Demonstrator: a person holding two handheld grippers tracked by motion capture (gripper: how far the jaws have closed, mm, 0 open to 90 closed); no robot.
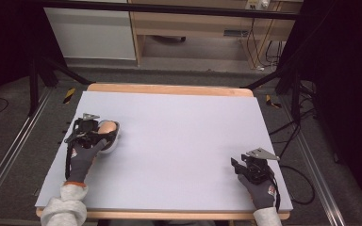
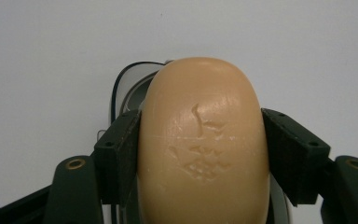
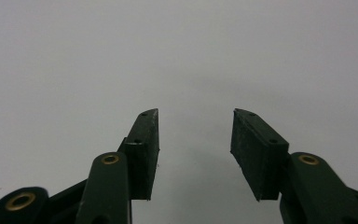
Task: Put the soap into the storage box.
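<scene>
- Clearly, the left gripper (image 1: 104, 133) sat at the left of the high view, toward the table's left edge, with its jaws clamped on a tan bar of soap (image 2: 204, 144).
- Seen from the left gripper view, the soap filled the middle of the frame, rounded at its top end, with a stamped mark pressed into its face in the lower centre.
- Both black pads (image 2: 127, 156) pressed against the long sides of the bar, one at each flank, with no gap showing.
- Behind and beneath the soap lay a pale soap dish (image 2: 133, 91), its dark-lined rim curving out at the upper left of the bar; in the high view the dish (image 1: 113, 141) rested on the table just right of the gloved left hand (image 1: 82, 157).
- Whether the soap touched the dish could not be told.
- The right gripper (image 3: 195, 135) rested at the lower right of the high view (image 1: 235, 165), well apart from the soap, held by the gloved right hand (image 1: 259, 188).
- Its jaws stood parted with nothing between them, above the bare pale table (image 3: 177, 51).
- A grey three-cornered plate (image 1: 262, 154) sat on top of the right gripper.
</scene>
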